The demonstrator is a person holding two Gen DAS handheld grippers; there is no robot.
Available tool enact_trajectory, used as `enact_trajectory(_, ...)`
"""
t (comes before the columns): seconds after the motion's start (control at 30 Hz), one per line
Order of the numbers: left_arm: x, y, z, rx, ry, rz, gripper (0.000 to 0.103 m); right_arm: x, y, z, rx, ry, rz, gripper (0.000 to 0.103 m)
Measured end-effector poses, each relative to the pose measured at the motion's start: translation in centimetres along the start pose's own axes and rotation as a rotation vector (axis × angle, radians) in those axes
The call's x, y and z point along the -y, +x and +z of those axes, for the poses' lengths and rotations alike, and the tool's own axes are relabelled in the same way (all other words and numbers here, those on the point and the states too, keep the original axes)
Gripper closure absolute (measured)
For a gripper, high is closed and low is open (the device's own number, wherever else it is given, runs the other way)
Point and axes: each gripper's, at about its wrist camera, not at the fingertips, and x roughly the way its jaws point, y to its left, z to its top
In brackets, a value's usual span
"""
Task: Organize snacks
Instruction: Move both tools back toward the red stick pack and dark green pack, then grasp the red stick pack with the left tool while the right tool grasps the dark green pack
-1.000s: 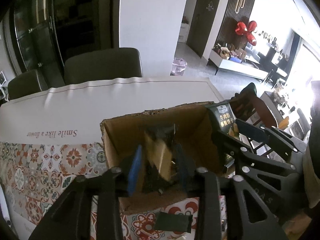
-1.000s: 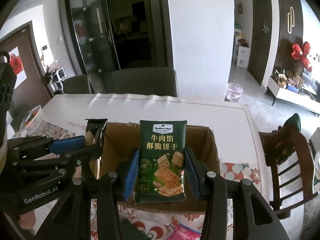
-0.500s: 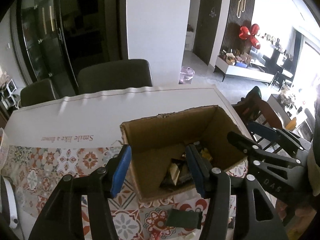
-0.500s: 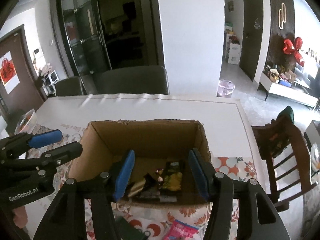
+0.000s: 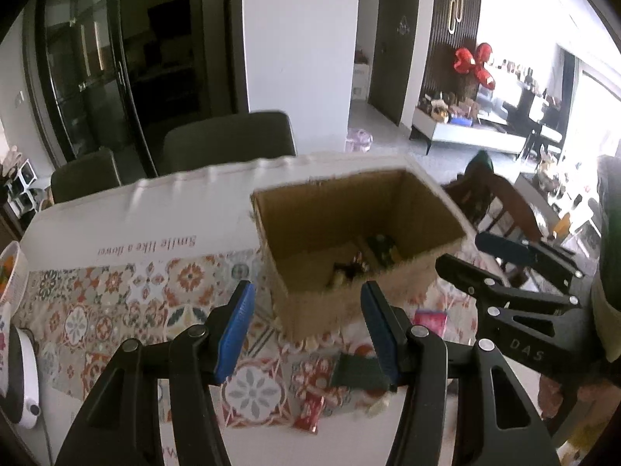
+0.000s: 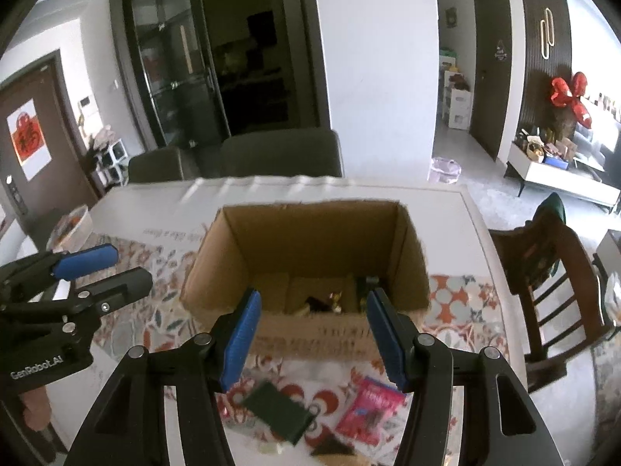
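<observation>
On the table (image 6: 446,209), beyond both tools: an open cardboard box (image 6: 310,233) standing upright on a patterned floral tablecloth (image 5: 116,310), with several small snack packets (image 6: 330,299) lying on its floor, too dim and small to name. In front of the box, on the cloth: a dark green packet (image 6: 277,409), a pink packet (image 6: 368,407) just to its right, a red wrapper (image 5: 310,411) and a few pale scraps near the table edge. At the far left edge of the table, a white basket (image 5: 11,268) with something orange inside, and a white rounded appliance (image 5: 21,380) nearer. Behind the table, two dark upholstered chairs (image 6: 279,151); to the right, a wooden chair (image 6: 543,272).

Left tool (image 5: 306,326): spread wide, blue pads (image 5: 235,330) apart, holding nothing, hovering over the cloth short of the box's near wall, with the green packet showing low between the fingers. Right tool (image 6: 312,338): likewise spread wide and empty, poised before the box's near wall, touching nothing. Each tool visible in the other's view, well apart at either side of the box.
</observation>
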Motion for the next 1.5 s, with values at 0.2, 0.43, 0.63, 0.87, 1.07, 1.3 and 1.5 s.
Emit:
enact_trajectory(0.2, -1.0, 1.2, -4.0, -0.089, -0.034, 0.002, 0.047, -1.5, 1.0, -2.8, -0.087, -0.057, 0.024, 0.046)
enact_trajectory(0.43, -1.1, 3.2, -7.9, -0.183, -0.034, 0.002, 0.047, -2.7, 3.8, -6.2, -0.229, -0.134, 0.085, 0.046)
enact_trajectory(0.63, -1.0, 5.3, -10.1, -0.247, 0.002, -0.012, 0.047, -3.6, 6.3, -8.8, -0.334, -0.200, 0.155, 0.046)
enact_trajectory(0.87, -0.8, 8.0, -11.8, -0.332, 0.010, -0.047, 0.047, -3.5, 9.6, -10.6, -0.443, -0.242, 0.191, 0.046)
enact_trajectory(1.07, -0.8, 10.1, -12.9, -0.400, 0.000, -0.100, 0.047, -3.8, 11.5, -11.4, -0.490, -0.276, 0.205, 0.046)
enact_trajectory(1.3, -0.5, 12.0, -13.4, -0.444, 0.008, -0.114, 0.047, -4.5, 13.1, -11.7, -0.506, -0.329, 0.201, 0.046)
enact_trajectory(1.5, -0.4, 13.5, -13.5, -0.472, -0.011, -0.127, 0.048, -4.8, 14.1, -11.7, -0.506, -0.365, 0.194, 0.046)
